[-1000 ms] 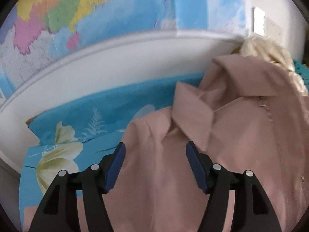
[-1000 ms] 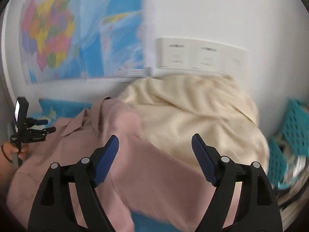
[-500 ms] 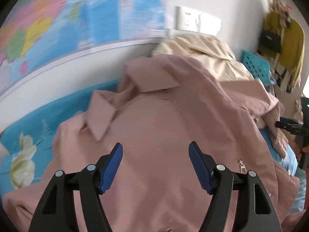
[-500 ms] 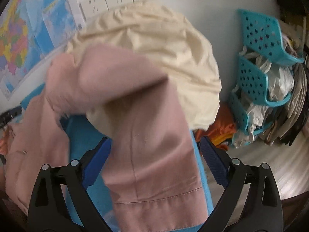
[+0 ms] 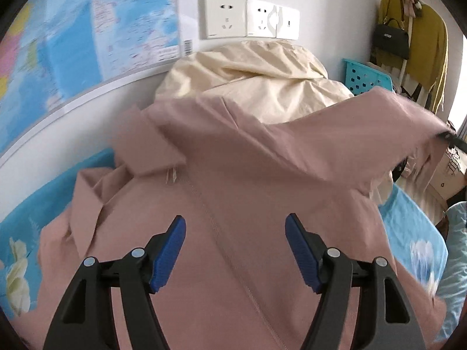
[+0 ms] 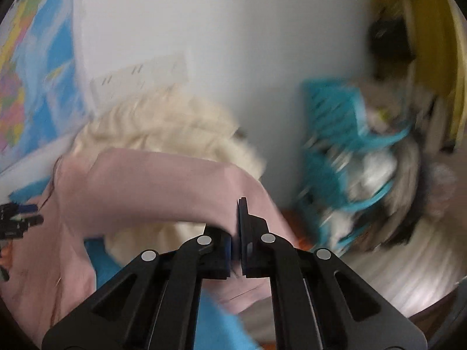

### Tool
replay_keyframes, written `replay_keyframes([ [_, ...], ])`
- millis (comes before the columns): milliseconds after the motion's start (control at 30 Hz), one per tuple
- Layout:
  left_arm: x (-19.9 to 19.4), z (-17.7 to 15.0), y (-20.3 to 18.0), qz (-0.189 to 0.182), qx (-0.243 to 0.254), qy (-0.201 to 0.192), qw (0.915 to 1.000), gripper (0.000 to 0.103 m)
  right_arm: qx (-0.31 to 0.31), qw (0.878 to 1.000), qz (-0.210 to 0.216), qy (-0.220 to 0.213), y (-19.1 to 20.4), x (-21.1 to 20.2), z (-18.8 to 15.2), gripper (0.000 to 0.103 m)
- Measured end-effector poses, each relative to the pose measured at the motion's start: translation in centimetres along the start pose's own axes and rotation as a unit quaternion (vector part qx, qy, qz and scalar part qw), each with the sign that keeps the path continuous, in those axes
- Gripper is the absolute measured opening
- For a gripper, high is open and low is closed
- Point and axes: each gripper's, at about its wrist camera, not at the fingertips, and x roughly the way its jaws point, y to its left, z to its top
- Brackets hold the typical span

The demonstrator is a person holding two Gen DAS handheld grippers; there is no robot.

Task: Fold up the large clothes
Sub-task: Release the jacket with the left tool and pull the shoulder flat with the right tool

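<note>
Pink jacket (image 5: 233, 192), spread on blue bedsheet (image 5: 32, 204), collar at 10 o'clock; right gripper (image 6: 237, 233) has just closed, pinching its sleeve (image 6: 163, 186) (raised toward 2 o'clock); left gripper (image 5: 235, 248) gapes empty above jacket front, nearer the body

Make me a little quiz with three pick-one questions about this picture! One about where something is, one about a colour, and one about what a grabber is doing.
1. Where is the cream garment?
A. behind the pink jacket, by the wall
B. on the floor
C. inside the basket

2. What colour is the bedsheet?
A. red
B. blue with flowers
C. plain white

3. What is the right tool doing?
A. wide open
B. shut on the pink jacket's sleeve
C. holding a bag

Answers:
1 A, it is piled beyond the pink jacket under the wall sockets.
2 B, blue with pale flowers.
3 B, its jaws pinch the pink sleeve.
</note>
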Motion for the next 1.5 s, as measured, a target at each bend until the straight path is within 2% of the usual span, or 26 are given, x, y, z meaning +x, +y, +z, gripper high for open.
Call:
replay_keyframes([
  [133,3.9,2.2,-1.5,-0.002,-0.006,0.018,0.9998,0.067,-0.041,0.999,-0.013,0.01,1.4,-0.9,0.1,0.006],
  [300,7.7,3.8,-2.5,0.014,-0.011,0.038,0.9991,0.064,-0.056,0.997,0.055,-0.017,3.1,-4.0,0.7,0.006],
  [433,9.5,5.2,-2.7,0.036,-0.017,0.034,0.9986,0.064,-0.121,0.983,0.122,-0.068,7.7,-8.8,2.1,0.006],
  [467,9.7,5.5,-2.7,0.036,-0.022,0.035,0.9985,0.064,-0.148,0.974,0.151,-0.076,9.9,-10.0,2.4,0.009],
  [533,9.3,5.8,-2.4,0.028,-0.026,0.036,0.9986,0.064,-0.181,0.964,0.176,-0.08,12.8,-11.0,2.4,0.011],
  [633,7.1,5.5,-1.4,0.0,-0.026,0.019,0.9995,0.064,-0.257,0.938,0.223,-0.065,19.3,-11.5,1.7,0.013],
  [700,4.3,4.5,0.7,-0.02,-0.037,0.0,0.9991,0.064,-0.293,0.922,0.251,-0.045,22.7,-11.1,0.9,0.013],
  [733,3.3,4.0,1.7,-0.016,-0.041,-0.008,0.999,0.065,-0.31,0.915,0.257,-0.038,24.6,-10.8,0.4,0.013],
  [800,1.0,2.2,4.6,0.011,-0.059,-0.021,0.998,0.065,-0.359,0.894,0.268,-0.012,29.0,-9.7,-1.5,0.03],
  [867,-1.0,0.0,8.1,0.044,-0.084,-0.023,0.9953,0.065,-0.398,0.878,0.264,0.016,32.7,-7.9,-3.9,0.065],
  [933,-2.6,-2.3,10.6,0.073,-0.103,-0.017,0.9919,0.065,-0.456,0.853,0.25,0.053,36.5,-5.7,-7.8,0.073],
  [1033,-4.3,-5.9,13.5,0.097,-0.119,0.001,0.9881,0.065,-0.504,0.822,0.235,0.118,39.0,-3.6,-12.0,0.072],
  [1100,-5.0,-7.6,14.1,0.107,-0.118,0.008,0.9871,0.065,-0.547,0.799,0.218,0.12,39.4,-4.1,-14.2,0.074],
  [1200,-6.0,-9.8,14.0,0.088,-0.113,0.009,0.9896,0.065,-0.574,0.783,0.222,0.097,37.7,-6.8,-14.5,0.089],
  [1233,-6.2,-10.1,13.5,0.081,-0.105,0.007,0.9912,0.065,-0.578,0.781,0.219,0.088,36.7,-7.9,-14.2,0.093],
  [1300,-6.4,-10.3,11.7,0.065,-0.083,0.001,0.9945,0.065,-0.571,0.787,0.215,0.088,35.0,-8.8,-13.6,0.093],
  [1367,-6.5,-10.3,9.8,0.042,-0.062,-0.003,0.9972,0.066,-0.536,0.809,0.218,0.104,32.9,-9.0,-12.3,0.093],
  [1433,-7.0,-10.4,8.0,0.013,-0.043,-0.012,0.9989,0.066,-0.481,0.833,0.242,0.128,30.7,-8.7,-10.1,0.093],
  [1500,-7.4,-10.3,6.7,-0.012,-0.035,-0.02,0.9991,0.07,-0.436,0.854,0.255,0.127,29.2,-9.1,-8.8,0.093],
])
